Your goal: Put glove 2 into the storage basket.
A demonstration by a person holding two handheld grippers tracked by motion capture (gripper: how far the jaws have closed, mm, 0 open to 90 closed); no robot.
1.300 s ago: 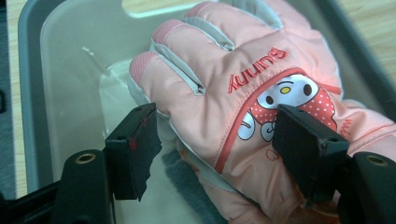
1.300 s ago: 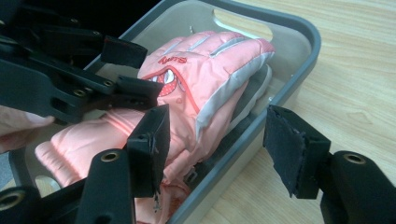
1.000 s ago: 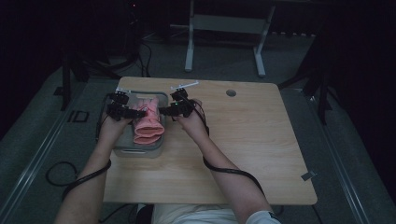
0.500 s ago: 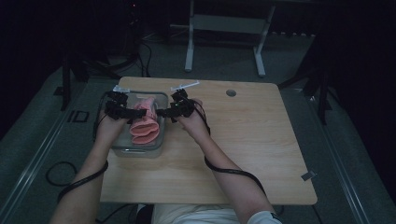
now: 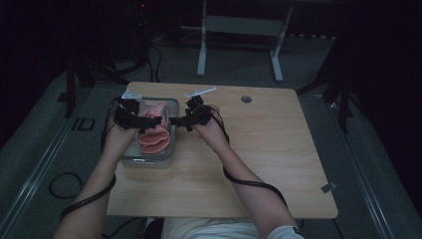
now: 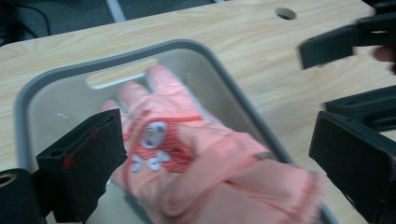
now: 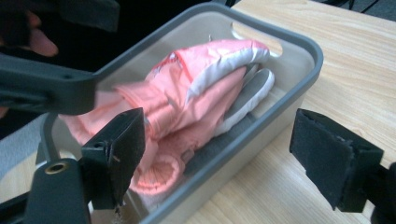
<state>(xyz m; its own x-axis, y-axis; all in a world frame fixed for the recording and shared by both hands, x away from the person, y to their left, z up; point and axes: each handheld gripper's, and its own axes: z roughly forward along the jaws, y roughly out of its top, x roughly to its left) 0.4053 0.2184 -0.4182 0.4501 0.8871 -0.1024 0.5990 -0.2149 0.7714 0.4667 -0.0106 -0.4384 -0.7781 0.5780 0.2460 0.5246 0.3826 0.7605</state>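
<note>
I have both gloves (image 5: 154,133) lying in the bin (image 5: 171,107). Left gripper (image 5: 149,121) and right gripper (image 5: 175,121): fingers just opening, released, nothing between. Left: withdraw.

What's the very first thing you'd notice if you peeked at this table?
The bright pink gloves piled in the grey bin at the table's left end. One has a little cartoon patch. The left gripper and right gripper hover at either side of them, jaws just opened, gripping nothing.

The wooden table (image 5: 259,164) has a small round hole (image 5: 246,99) near its far edge. A metal stand (image 5: 239,40) is on the grey floor (image 5: 378,149) behind it
</note>
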